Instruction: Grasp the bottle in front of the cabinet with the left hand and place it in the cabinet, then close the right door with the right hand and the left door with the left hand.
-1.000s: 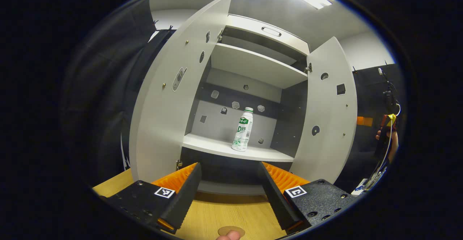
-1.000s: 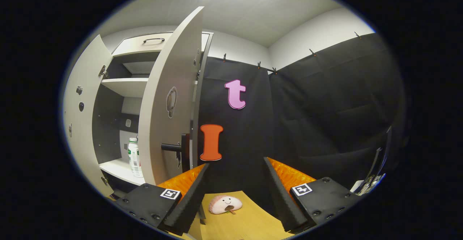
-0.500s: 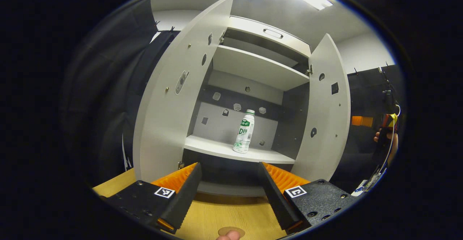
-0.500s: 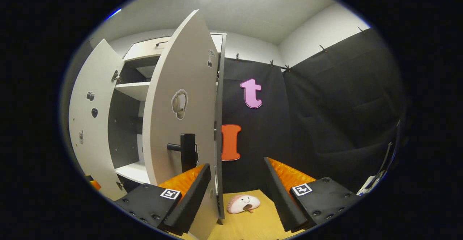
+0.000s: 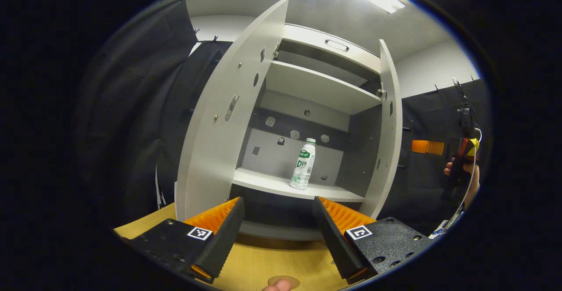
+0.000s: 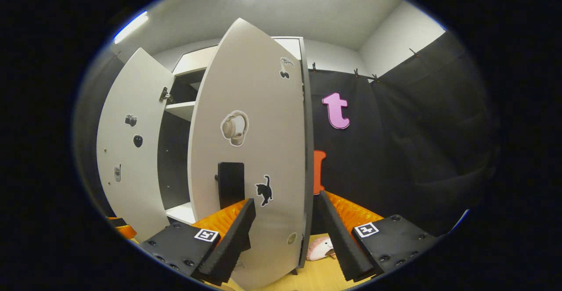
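In the left gripper view, the white plastic bottle with a green label and white cap [image 5: 303,164] is standing upright on the lower shelf [image 5: 272,185] of the pale grey wooden cabinet [image 5: 325,87], towards the right side of that shelf and apart from its walls. The left tool [image 5: 277,231] is hovering released, its fingers spread wide with nothing between them, above the light wooden table [image 5: 272,264] in front of the cabinet. The left door [image 5: 221,120] is standing wide open. The right door [image 5: 390,128] is showing almost edge-on here. Far right, a hand [image 5: 461,174] is gripping the other tool's handle.

In the right gripper view, the right tool [image 6: 284,238] is also released, its fingers apart, sitting just in front of the right door's [image 6: 252,159] outer face, near the black handle [image 6: 230,183] and a black cat sticker [image 6: 264,190]. Whether a finger is touching the door I cannot tell. A small pink plush toy [image 6: 318,251] is lying on the table by the door's lower edge.
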{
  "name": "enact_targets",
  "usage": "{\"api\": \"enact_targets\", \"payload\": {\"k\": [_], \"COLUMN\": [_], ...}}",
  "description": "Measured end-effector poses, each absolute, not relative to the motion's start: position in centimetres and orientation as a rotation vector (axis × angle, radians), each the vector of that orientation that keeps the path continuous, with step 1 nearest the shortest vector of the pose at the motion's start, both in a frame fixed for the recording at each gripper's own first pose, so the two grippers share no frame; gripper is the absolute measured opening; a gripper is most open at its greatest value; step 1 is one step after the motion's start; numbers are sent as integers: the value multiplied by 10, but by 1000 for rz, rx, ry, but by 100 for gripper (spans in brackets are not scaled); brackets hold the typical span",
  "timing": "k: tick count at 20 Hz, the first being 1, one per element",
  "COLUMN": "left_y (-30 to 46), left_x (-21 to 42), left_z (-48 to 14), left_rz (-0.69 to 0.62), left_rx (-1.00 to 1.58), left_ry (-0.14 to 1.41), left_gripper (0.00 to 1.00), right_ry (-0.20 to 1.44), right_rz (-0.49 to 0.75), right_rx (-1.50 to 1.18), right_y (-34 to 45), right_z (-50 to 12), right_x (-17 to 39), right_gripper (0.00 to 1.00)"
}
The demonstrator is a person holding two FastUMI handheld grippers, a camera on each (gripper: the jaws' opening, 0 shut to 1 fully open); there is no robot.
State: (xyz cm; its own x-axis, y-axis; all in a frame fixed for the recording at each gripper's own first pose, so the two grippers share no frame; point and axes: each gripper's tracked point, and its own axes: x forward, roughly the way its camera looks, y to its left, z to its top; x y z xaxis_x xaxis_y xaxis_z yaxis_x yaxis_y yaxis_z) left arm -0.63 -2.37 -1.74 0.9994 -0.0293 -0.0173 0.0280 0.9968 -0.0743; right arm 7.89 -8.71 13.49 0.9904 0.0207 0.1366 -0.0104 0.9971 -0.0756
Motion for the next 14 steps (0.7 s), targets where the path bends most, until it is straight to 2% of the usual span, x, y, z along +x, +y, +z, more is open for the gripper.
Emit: {"api": "enact_targets", "payload": {"k": [4,10,11,14], "left_y": [-16,-12,-12,-8], "left_x": [-10,-12,-12,-16], "left_z": [-13,-4,-2,4], "left_rz": [-8,-2,-2,10], "left_rx": [-72,-79,-79,-88], "left_ry": [11,-11,-16,-28], "left_gripper": [96,96,99,96], "right_ry": [-163,-120,-109,-82], "right_rz": [45,76,88,113], "right_rx": [-106,-86,-77,-90], "right_y": [-67,-47,-42,-32], "right_z": [144,129,125,117], "right_x": [84,94,96,104], "right_gripper": [96,96,96,96]}}
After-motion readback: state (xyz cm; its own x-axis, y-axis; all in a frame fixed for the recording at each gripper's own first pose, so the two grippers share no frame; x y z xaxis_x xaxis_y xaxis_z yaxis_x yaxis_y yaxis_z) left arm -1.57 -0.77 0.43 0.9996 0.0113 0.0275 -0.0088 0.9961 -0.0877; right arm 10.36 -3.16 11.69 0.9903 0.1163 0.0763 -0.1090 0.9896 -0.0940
